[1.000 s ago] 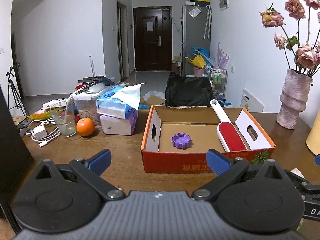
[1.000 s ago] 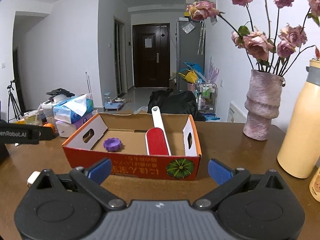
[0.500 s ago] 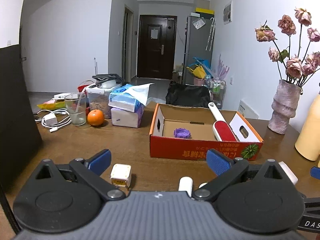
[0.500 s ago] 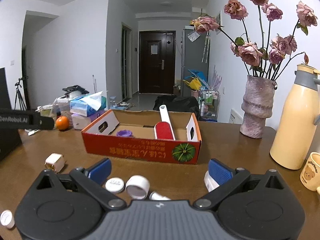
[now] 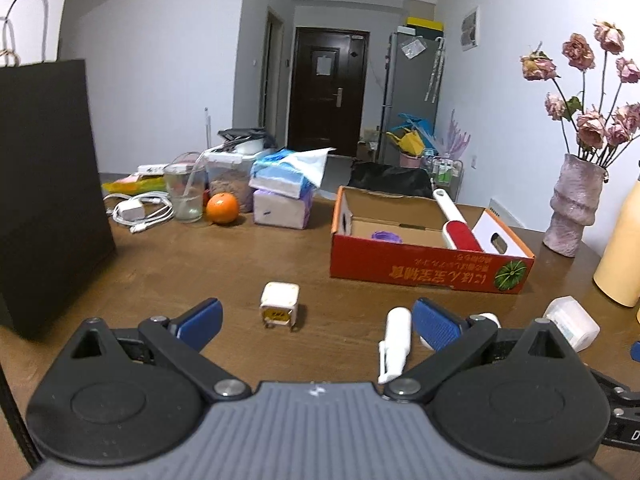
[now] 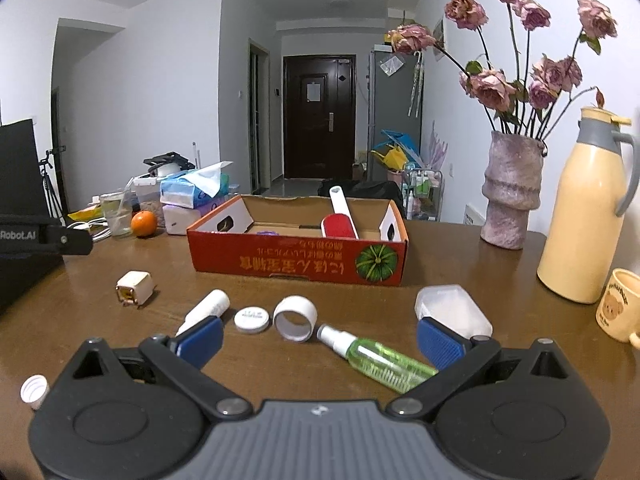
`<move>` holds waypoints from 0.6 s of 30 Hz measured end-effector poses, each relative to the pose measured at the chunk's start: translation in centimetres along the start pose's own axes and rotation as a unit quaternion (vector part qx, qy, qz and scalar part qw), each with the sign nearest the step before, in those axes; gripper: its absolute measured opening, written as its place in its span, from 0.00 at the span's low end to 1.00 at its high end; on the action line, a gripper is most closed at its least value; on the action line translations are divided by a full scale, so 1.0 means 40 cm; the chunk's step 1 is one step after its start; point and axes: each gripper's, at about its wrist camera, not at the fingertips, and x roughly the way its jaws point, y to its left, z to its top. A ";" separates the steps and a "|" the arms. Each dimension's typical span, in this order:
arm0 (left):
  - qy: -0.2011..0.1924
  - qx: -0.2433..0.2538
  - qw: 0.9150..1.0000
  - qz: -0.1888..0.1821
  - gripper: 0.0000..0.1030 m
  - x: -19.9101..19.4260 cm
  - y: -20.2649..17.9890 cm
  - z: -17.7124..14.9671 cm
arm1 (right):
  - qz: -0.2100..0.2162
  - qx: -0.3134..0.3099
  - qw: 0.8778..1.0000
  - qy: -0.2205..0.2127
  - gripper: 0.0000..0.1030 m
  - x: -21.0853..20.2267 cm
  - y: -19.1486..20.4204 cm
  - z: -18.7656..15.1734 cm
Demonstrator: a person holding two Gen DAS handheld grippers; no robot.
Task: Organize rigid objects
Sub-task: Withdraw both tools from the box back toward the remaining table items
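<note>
Black bar [image 6: 44, 236]: "Robot.AI", start cut off. Red box [image 6: 298, 262]: upside-down Chinese print, unreadable; mug [image 6: 618, 308] lettering too small.

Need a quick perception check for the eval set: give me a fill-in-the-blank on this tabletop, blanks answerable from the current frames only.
1. The lint brush with the red head lies inside the ____ box.
2. The liquid in the small spray bottle lying in front of the right tongs is ____.
3. Both the left tongs and the right tongs are ____, holding nothing.
4. The orange sits on the table next to a clear ____.

Missing words: cardboard; green; open; glass
</note>
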 end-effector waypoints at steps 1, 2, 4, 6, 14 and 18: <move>0.001 -0.003 1.000 0.000 1.00 -0.004 0.007 -0.005 | -0.001 0.002 1.000 0.001 1.00 -0.004 0.000 -0.005; 0.002 -0.005 1.000 -0.001 1.00 -0.008 0.014 -0.011 | -0.003 0.003 1.000 0.000 1.00 -0.006 -0.001 -0.010; -0.001 -0.005 1.000 0.001 1.00 -0.017 0.022 -0.022 | -0.006 0.003 1.000 -0.002 1.00 -0.013 -0.001 -0.021; -0.003 0.000 1.000 0.003 1.00 -0.025 0.026 -0.033 | -0.011 0.002 1.000 -0.002 1.00 -0.021 0.000 -0.031; 0.010 0.007 1.000 0.001 1.00 -0.028 0.046 -0.090 | -0.012 0.004 1.000 -0.004 1.00 -0.042 0.001 -0.067; 0.015 0.012 1.000 0.002 1.00 -0.030 0.056 -0.116 | -0.010 0.004 1.000 -0.003 1.00 -0.052 0.003 -0.084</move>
